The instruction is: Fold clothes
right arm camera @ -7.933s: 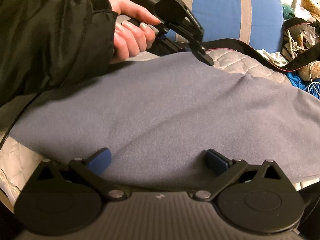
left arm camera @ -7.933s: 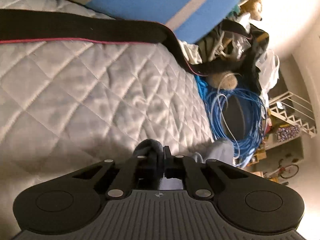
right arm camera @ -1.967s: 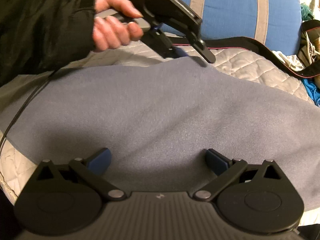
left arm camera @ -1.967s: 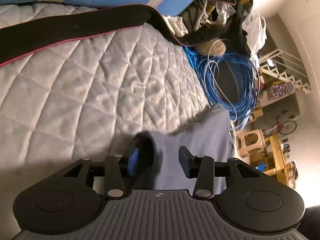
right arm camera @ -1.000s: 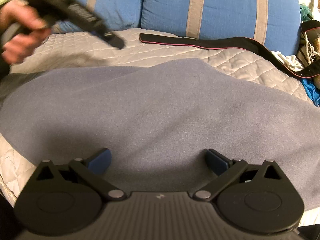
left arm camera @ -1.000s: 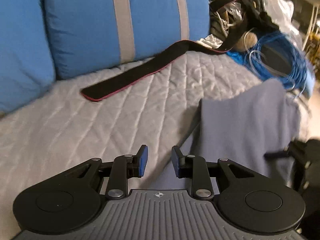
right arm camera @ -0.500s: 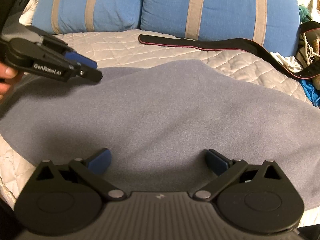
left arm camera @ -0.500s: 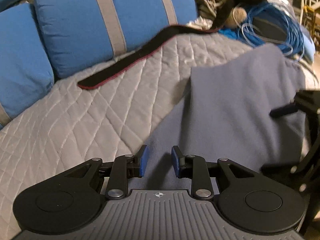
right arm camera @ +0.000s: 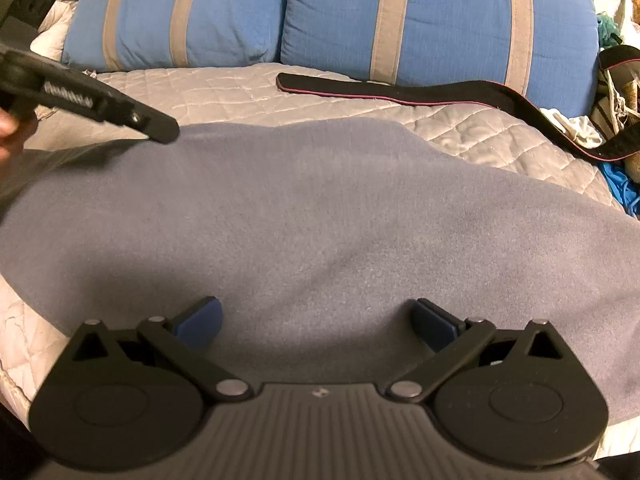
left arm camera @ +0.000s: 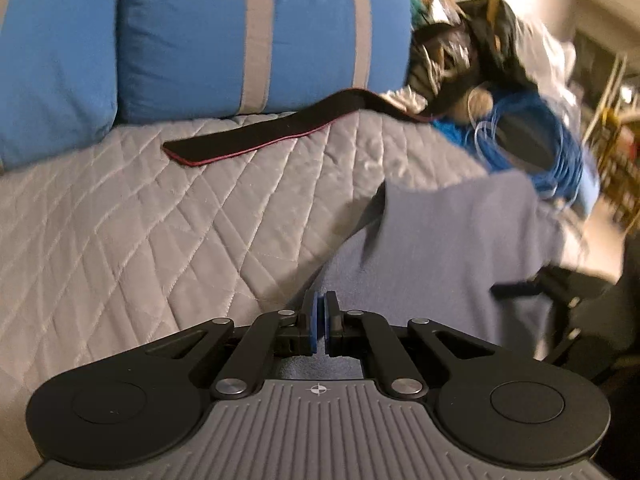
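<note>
Right gripper [right arm camera: 316, 318] is hovering low over the grey-blue fleece garment [right arm camera: 320, 216], jaws spread wide, likely pinning the near side. Left gripper [left arm camera: 319, 326], jaws nearly pressed together on nothing, is hanging at the garment's far-left edge on the quilted bed [left arm camera: 120, 220]; blue pillows [right arm camera: 420, 20] are sitting beyond.

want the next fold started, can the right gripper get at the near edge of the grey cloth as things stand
Probably yes. The right gripper is open, its fingers spread over the grey cloth, which lies flat on the quilt with nothing on top. The left gripper sits off at the far left corner, clear of it.
</note>
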The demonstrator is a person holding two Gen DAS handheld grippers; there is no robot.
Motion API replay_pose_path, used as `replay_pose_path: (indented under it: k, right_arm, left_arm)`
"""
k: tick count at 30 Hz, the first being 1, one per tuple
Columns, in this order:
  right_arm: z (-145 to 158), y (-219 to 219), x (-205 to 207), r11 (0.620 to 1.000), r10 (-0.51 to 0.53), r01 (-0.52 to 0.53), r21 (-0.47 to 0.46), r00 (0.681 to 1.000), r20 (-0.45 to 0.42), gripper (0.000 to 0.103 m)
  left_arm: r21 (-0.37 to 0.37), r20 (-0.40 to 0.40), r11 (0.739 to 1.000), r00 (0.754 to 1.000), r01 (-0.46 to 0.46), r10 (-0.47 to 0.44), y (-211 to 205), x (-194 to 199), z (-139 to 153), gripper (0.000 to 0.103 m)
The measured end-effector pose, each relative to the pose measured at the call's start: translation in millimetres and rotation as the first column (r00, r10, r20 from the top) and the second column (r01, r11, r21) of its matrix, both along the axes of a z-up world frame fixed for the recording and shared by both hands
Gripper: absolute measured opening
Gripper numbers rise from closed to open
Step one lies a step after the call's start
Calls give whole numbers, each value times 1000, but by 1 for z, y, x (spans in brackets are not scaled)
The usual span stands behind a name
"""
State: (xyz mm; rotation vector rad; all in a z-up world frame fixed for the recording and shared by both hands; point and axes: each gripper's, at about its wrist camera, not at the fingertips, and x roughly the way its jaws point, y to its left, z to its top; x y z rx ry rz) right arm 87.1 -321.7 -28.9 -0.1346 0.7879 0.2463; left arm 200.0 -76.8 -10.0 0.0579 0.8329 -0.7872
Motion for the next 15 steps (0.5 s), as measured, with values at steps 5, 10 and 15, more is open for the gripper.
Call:
replay_pose_path:
  k: [5,10,15]
  right_arm:
    - [0,-1,0,1000,1,-1,2,1000,1,103]
    - [0,-1,0,1000,0,0,2,1000,2,103]
    - [0,-1,0,1000,-3,3,2,1000,3,103]
  left_arm:
    - [-34,-79,998,995,-58,55,15,11,-2,2]
    - [-41,-119,994,988,-103,97,28,18,-4,1]
    - [-76,-87,993,992,-94,87,38,18,-2,5]
